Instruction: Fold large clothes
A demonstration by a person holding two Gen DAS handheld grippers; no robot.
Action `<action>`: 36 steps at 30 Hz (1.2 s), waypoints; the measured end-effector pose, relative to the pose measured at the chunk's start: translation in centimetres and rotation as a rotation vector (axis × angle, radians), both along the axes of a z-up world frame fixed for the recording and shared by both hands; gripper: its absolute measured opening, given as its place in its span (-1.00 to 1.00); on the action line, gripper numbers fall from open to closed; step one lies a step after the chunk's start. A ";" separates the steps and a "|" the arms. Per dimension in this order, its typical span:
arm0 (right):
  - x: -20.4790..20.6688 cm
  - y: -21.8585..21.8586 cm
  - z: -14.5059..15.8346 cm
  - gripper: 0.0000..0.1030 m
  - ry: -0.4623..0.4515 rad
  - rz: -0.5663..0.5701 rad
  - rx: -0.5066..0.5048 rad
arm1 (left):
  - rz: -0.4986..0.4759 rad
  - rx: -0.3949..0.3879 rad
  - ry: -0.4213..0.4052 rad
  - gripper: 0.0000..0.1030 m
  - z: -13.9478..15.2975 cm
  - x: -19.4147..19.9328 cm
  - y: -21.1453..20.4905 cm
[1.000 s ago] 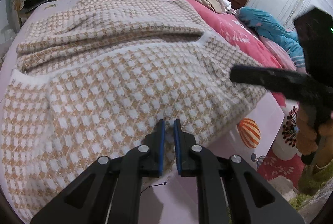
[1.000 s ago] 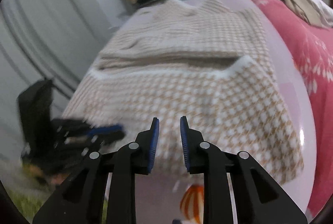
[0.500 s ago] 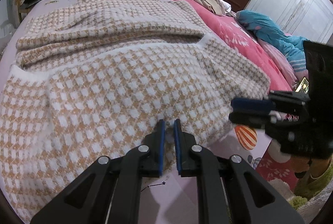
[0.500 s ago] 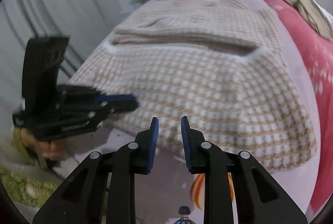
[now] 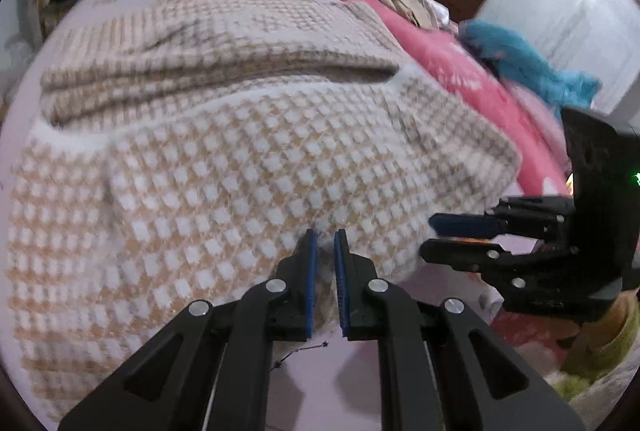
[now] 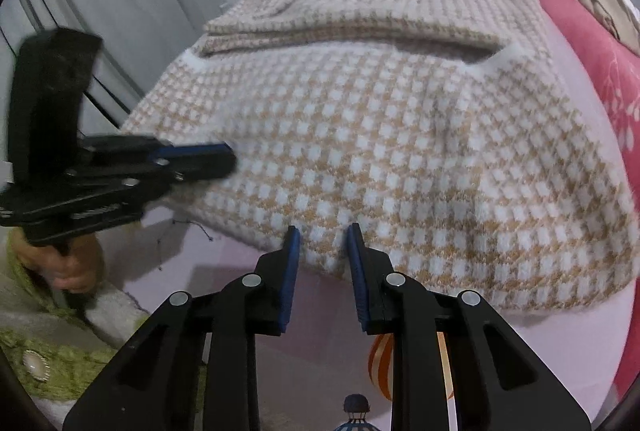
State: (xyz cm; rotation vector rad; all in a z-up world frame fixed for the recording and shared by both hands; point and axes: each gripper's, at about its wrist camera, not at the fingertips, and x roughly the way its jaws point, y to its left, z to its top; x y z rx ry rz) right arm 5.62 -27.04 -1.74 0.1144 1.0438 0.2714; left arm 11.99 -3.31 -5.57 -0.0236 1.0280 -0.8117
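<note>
The big fuzzy tan-and-white checked sweater point(image 5: 248, 167) is spread on the lilac bed sheet point(image 6: 320, 315), its hem at the bed's near edge. The hem is pinched by the nearly closed left gripper point(image 5: 326, 271). The right gripper point(image 6: 320, 263) is held a little open just before the hem, with nothing gripped. If too little hem is caught there, that side could slip and the fold could be made crooked.

Soft, even indoor light with faint shadows, heavy fisheye bending and dark corners, and motion blur smearing the checked sweater point(image 5: 248, 167) ahead of both grippers.
</note>
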 end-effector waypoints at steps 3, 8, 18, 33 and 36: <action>0.3 0.6 1.4 -0.57 -0.051 0.007 0.014 | 0.010 -0.036 0.035 -0.81 -0.3 0.5 0.5; 1.3 1.1 -0.2 -0.57 -0.020 0.007 -0.004 | 0.021 -0.065 0.041 -0.81 0.5 0.6 1.1; 1.8 1.4 1.2 -0.53 -0.079 0.036 0.042 | 0.085 -0.088 0.082 -0.81 -0.1 1.6 3.2; 3.3 -6.1 3.3 -0.01 -0.142 -0.189 -0.066 | 0.296 -0.025 -0.145 -0.45 5.2 3.1 9.1; 4.3 -9.3 3.4 -0.01 -0.140 -0.285 -0.084 | 0.361 0.052 -0.199 -0.30 5.5 4.0 10.5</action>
